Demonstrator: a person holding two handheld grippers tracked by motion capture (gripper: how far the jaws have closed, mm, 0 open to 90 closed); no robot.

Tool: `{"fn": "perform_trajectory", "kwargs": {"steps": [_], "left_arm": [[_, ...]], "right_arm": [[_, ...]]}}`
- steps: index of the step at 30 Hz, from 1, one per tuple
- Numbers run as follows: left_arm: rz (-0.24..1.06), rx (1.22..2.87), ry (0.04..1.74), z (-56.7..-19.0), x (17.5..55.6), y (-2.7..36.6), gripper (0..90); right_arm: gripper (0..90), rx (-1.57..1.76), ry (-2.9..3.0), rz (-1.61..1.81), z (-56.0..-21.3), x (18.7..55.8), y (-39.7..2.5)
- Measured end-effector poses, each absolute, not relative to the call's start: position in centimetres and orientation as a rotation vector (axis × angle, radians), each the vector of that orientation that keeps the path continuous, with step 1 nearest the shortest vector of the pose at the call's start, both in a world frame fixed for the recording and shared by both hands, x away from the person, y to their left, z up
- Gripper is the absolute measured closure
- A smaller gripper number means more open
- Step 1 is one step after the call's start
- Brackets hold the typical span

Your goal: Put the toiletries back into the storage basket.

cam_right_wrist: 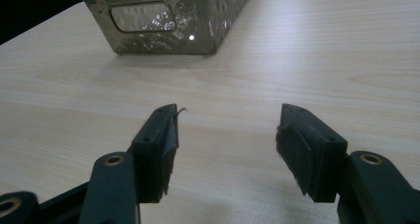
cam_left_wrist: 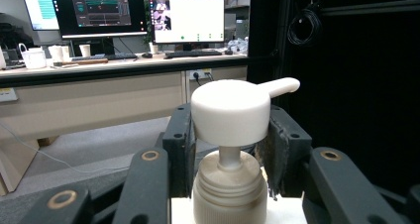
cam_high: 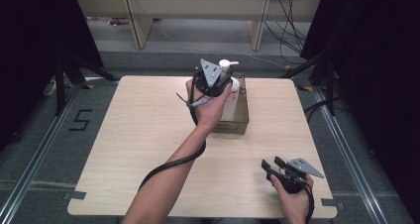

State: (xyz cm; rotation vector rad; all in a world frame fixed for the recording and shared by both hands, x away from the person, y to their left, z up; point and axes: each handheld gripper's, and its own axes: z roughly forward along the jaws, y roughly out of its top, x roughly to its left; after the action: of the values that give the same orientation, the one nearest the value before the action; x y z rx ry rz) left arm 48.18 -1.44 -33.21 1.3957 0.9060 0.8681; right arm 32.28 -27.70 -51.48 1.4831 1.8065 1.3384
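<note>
The white pump bottle is held by the left gripper over the smoked translucent bin at the far side of the desk; whether it stands inside yet cannot be told; release seems left. Its jaws are closed around the pump head; the ribbed collar looks scuffed. The right gripper is held wide and empty.

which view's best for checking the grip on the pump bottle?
The left gripper view: the pump bottle sits close up between the left gripper jaws, which press its neck and pump head. The high view shows it small, half behind the hand, over the clear bin. The right gripper view gives just the bin.
</note>
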Motion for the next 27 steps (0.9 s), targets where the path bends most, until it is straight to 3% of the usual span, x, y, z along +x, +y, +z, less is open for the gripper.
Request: {"fn": "perform_trajectory", "kwargs": {"steps": [27], "left_arm": [[0.839,1.43,0.967,-35.8,47.8,-1.3,59.3]], "right_arm": [[41.8,1.479,1.809,1.341,-51.5,32.3,-27.7]]}}
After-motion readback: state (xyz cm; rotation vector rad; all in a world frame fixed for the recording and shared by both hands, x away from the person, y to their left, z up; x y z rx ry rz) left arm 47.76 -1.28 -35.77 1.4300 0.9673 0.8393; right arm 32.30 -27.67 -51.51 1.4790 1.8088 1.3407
